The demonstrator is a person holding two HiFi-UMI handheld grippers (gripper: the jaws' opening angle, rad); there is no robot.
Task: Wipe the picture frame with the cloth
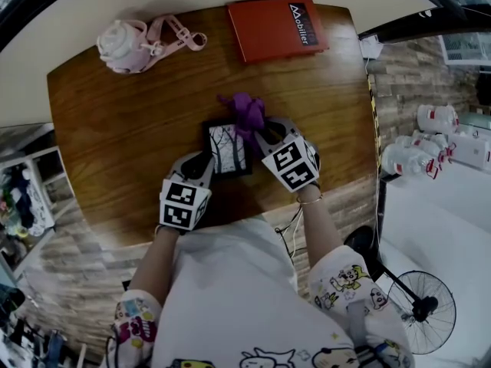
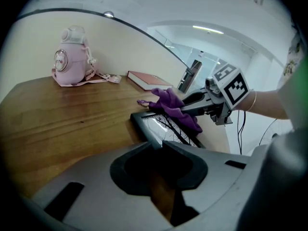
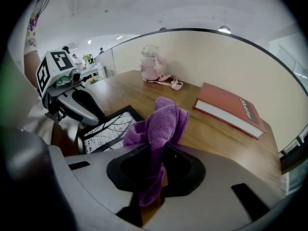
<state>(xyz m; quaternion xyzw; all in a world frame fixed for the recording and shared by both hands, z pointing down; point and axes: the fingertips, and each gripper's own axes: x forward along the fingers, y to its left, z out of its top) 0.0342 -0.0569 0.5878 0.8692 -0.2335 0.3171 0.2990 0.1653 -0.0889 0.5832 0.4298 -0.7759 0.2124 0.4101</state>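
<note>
A black picture frame (image 1: 229, 149) with a bare-tree print lies flat in the middle of the wooden table (image 1: 115, 129). My left gripper (image 1: 205, 162) is shut on the frame's near left edge; in the left gripper view the frame (image 2: 166, 127) runs in between the jaw tips (image 2: 158, 146). My right gripper (image 1: 265, 135) is shut on a bunched purple cloth (image 1: 245, 112). The cloth (image 3: 158, 124) sticks up out of the jaws (image 3: 155, 148) and rests over the frame's far right corner. The frame (image 3: 108, 126) and the left gripper (image 3: 72, 102) show at the left of the right gripper view.
A pink bottle (image 1: 123, 46) with a strap stands at the table's far left. A red book (image 1: 276, 27) lies at the far edge. White containers (image 1: 426, 156) and a floor fan (image 1: 420, 309) are off the table to the right.
</note>
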